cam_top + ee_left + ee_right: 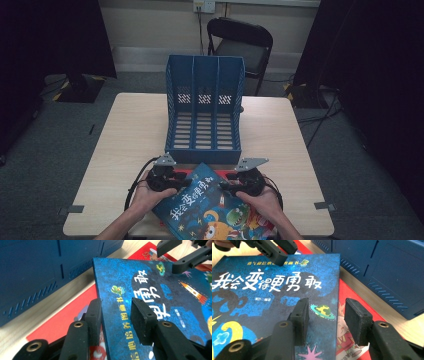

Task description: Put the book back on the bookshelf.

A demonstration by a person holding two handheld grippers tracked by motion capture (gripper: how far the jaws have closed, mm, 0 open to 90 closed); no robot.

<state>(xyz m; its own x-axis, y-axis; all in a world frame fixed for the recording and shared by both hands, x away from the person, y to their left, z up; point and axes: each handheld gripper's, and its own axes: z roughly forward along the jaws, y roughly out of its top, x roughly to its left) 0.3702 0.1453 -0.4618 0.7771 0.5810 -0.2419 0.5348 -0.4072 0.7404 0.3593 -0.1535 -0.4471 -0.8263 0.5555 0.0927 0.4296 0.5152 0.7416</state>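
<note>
The left gripper (116, 315) holds its jaws apart astride the near-left edge of the blue hardcover picture book with white lettering (150, 290), one pad over the cover, the other outside it. The right gripper (327, 320) likewise straddles the book's opposite edge, jaws parted, gripping nothing. The book lies on a red-covered book (352, 315), just in front of the blue plastic three-slot file rack (204, 112) on the pale wooden table (130, 135).

The blue book (274, 290) bears the white title 我会变得更勇敢 on its cover, with a smaller yellow line above it too blurred to read.
</note>
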